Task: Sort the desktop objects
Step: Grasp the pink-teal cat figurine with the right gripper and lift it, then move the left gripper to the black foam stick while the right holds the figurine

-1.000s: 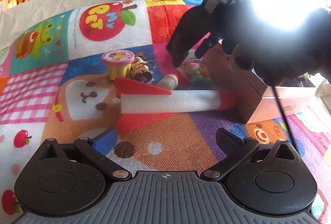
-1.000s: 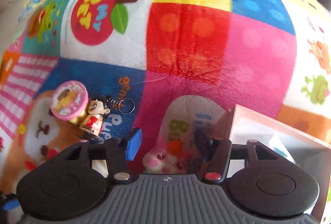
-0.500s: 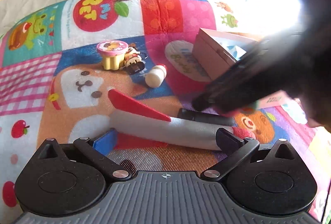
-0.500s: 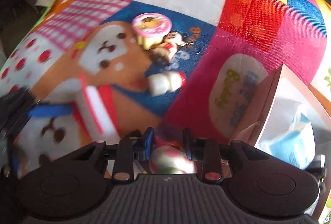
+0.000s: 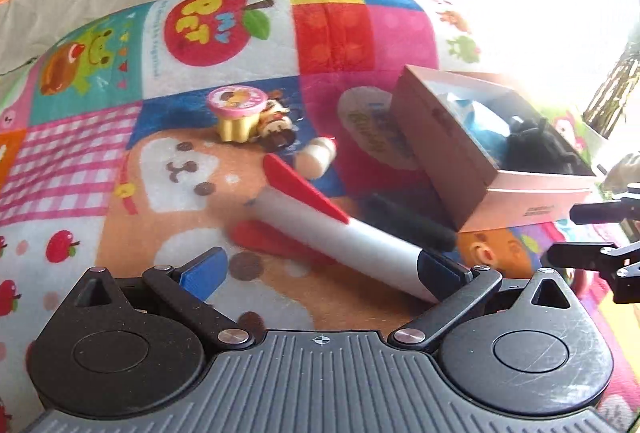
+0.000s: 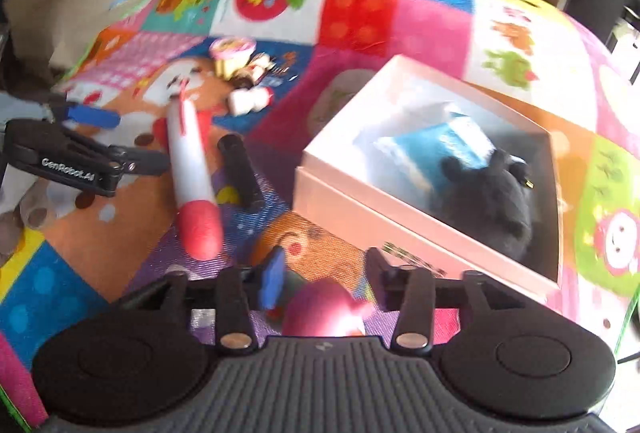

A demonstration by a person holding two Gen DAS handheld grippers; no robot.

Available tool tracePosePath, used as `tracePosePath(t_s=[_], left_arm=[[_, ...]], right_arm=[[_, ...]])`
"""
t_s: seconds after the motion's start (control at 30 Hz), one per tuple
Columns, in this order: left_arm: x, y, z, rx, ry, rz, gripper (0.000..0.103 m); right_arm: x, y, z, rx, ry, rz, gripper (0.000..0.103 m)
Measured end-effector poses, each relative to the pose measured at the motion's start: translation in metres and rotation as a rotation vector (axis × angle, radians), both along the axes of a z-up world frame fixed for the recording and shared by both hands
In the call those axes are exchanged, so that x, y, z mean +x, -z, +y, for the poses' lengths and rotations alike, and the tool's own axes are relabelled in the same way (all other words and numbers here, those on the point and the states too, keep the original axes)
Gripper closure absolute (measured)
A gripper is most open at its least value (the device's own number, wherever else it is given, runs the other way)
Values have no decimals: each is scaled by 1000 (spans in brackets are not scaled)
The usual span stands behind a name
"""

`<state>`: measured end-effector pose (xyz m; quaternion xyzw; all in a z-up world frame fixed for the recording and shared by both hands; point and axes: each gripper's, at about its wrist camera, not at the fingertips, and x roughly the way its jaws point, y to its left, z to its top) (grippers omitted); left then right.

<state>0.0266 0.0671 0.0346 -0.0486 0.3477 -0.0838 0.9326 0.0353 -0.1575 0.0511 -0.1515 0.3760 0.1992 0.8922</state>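
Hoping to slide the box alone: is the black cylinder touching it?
Apart. The right wrist view shows a strip of mat between the black cylinder and the pink box's near wall.

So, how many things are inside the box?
2 visible: a blue pack at the far side of the box and a black plush at the near side. More may be hidden beneath.

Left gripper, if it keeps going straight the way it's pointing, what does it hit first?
Most likely the foam rocket. It lies slantwise just ahead of the open left gripper, its nose end already by the right-side finger. Depth is hard to judge, so it may pass just over it onto the play mat.
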Motion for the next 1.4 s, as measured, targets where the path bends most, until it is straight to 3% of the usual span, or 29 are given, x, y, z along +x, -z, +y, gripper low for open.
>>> tracePosePath(t_s=[0.1,0.2,0.33,0.47,0.7,0.73,0.8,0.9,0.93,1.07,1.2,1.4], left_arm=[[-6,-5,-34,52,46,-39,0],[-14,-6,-73,184,59,-113,0],[-20,7,-102,296,137,-107,0],[-24,19,-92,401,148,-80,0],[1,21,-47,507,39,-93,0],[3,16,-43,500,32,-107,0],[0,2,-39,403,89,-140,0],[-8,-11,-46,197,269,-129,0],[-9,-10,-52,165,323,-111,0],[-7,12,-77,265,358,-98,0],[11,19,-75,209,331,-121,0],[43,24,-81,232,365,-117,0]], right_arm=[[-13,3,-30,124,102,-54,23],[-18,15,-49,170,230,-118,12],[-15,32,-80,298,338,-47,6],[-19,44,-101,378,386,-39,2],[-27,49,-115,468,383,-61,0],[-27,48,-113,462,379,-65,0],[-29,47,-110,448,378,-80,0],[-31,47,-108,443,375,-94,0],[-31,47,-108,442,376,-92,0],[-31,47,-106,428,386,-96,0],[-33,48,-105,420,385,-103,0],[-30,49,-107,427,406,-82,0]])
